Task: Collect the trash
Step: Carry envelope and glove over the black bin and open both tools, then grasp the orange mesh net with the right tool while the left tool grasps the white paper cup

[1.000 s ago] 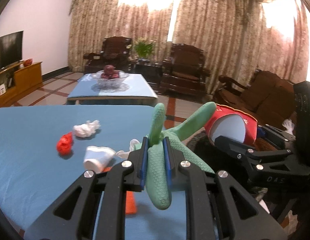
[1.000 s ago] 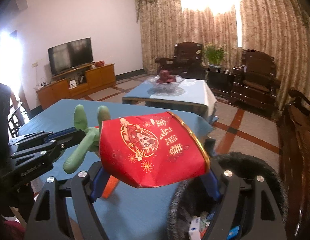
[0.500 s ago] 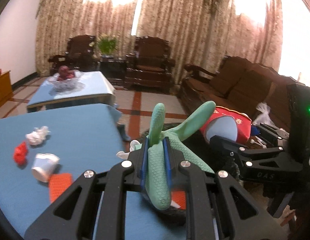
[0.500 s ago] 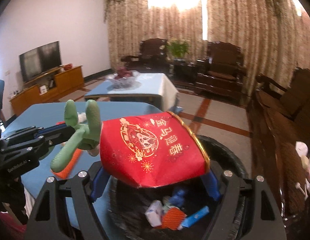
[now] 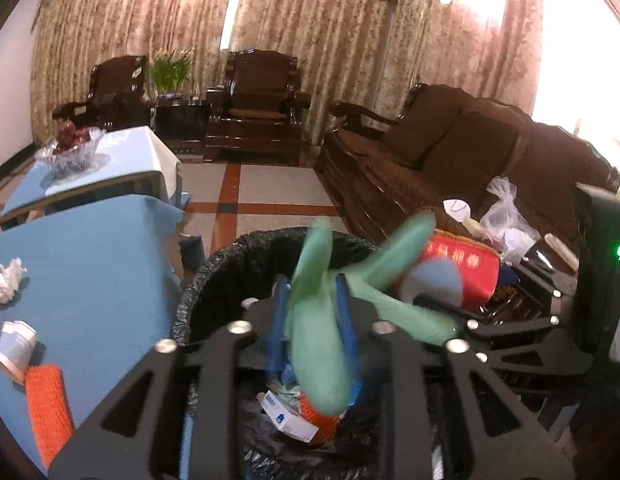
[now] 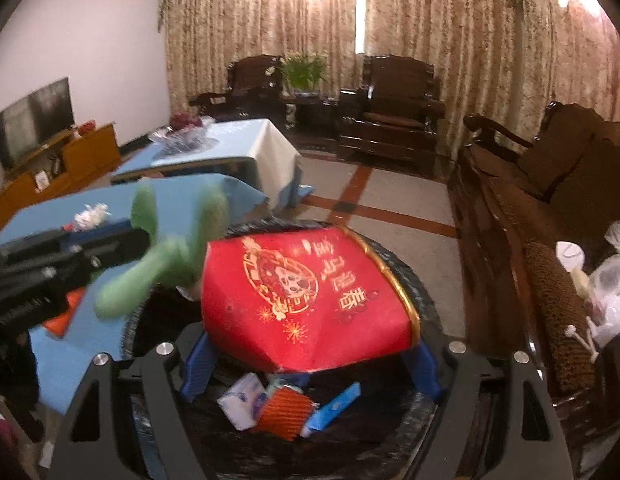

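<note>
Both grippers hang over a round bin lined with a black bag that holds several wrappers. A green rubber glove shows blurred between the blue pads of my left gripper. Its jaws are opening and the pads stand slightly off the glove. My right gripper has a squashed red paper cup spanning its pads. Those jaws are opening too, and the cup still touches both pads.
The blue-clothed table to the left carries a white paper cup, an orange sponge-like piece and a crumpled tissue. A dark sofa with plastic bags lines the right. A low table with a fruit bowl stands behind.
Both grippers swung right from over the table to above the bin and dipped. The left pads have parted from the glove, which now looks blurred. The red cup has tilted a little.
</note>
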Tool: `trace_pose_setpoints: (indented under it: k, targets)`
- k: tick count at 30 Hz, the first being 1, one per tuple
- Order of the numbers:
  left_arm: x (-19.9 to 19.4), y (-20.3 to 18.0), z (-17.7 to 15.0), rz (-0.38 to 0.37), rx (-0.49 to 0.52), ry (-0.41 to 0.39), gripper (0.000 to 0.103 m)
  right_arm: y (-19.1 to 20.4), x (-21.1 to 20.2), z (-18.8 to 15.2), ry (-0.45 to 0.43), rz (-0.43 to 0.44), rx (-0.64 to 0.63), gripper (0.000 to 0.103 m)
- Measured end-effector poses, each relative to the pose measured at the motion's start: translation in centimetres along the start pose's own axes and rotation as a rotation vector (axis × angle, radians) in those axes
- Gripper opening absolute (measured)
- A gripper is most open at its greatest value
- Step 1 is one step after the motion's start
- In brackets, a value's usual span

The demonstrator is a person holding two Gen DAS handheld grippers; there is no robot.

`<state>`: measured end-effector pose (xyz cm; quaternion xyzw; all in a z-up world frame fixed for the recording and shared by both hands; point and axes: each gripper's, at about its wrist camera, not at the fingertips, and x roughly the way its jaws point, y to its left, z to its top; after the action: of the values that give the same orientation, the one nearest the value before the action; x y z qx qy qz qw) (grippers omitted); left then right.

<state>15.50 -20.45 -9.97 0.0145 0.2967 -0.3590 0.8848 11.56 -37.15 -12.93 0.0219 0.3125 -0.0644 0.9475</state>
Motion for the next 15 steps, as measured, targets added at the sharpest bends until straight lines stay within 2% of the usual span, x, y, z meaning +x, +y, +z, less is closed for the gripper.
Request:
trace_pose_setpoints:
  k: [1, 6, 8, 11, 15]
  targets:
    - [0.1, 0.2, 0.0, -0.001, -0.008, 0.004, 0.05, -0.2, 0.1, -0.2, 0.002, -0.007, -0.001, 0.087]
    - [-0.8, 1.8, -0.1, 0.039, -0.027, -0.004, 0.065, 0.2, 0.0, -0.4, 0.003, -0.016, 0.007, 0.094]
    - [-1.9, 3.2, -0.2, 0.08, -0.05, -0.019, 0.077, 0.6, -0.1, -0.1, -0.002, -0.006, 0.012, 0.095]
    - [-3.9, 5.4, -0.3, 0.143, -0.078, -0.039, 0.085, 2.0, -0.4, 0.4, -0.013, 0.027, 0.019, 0.096]
    - [-7.4, 8.9, -1.4, 0.242, -0.119, -0.049, 0.088, 5.0, -0.6, 1.2, -0.035, 0.09, 0.004, 0.096]
